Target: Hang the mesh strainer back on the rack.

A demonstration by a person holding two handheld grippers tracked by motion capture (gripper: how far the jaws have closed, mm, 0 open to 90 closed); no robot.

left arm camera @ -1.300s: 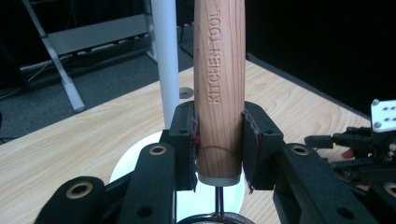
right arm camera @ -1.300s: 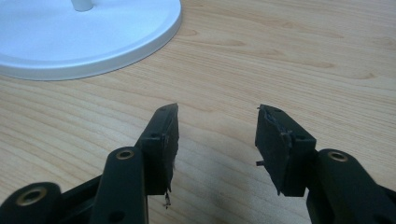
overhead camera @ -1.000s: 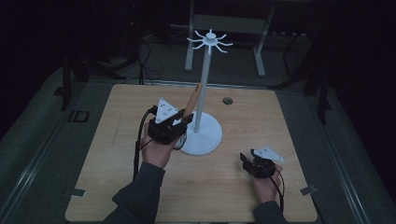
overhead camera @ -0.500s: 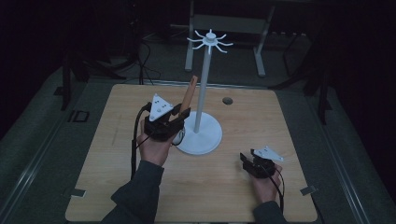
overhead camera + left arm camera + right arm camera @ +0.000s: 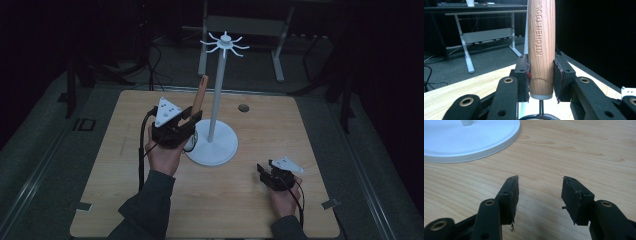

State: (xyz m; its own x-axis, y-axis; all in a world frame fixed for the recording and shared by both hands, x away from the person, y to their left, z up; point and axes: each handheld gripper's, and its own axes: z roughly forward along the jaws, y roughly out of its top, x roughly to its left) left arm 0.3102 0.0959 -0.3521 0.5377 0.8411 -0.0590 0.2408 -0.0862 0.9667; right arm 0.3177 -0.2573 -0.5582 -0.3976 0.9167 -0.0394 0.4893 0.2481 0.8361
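A wooden handle (image 5: 199,96) stamped KITCHEN TOOL (image 5: 541,45) stands nearly upright in my left gripper (image 5: 191,118), whose pads are shut on its lower end. A thin metal stem (image 5: 540,105) leaves the handle's bottom; the tool's working end is hidden. My left gripper (image 5: 541,75) hovers just left of the white stand's pole (image 5: 216,95). The stand has a round base (image 5: 220,151) and a crown of hooks (image 5: 225,43) on top. My right gripper (image 5: 263,173) rests low at the table's front right, open and holding nothing (image 5: 540,188), pointing toward the stand's base (image 5: 474,142).
The light wooden table (image 5: 125,165) has a small dark hole (image 5: 243,108) near its far edge. Dark floor, cables and a metal desk frame (image 5: 240,25) lie beyond it. Bare wood stretches along the table's front and left.
My left gripper has risen a little and drifted left, so the handle's top stands higher and farther from the pole. The right gripper has stayed put.
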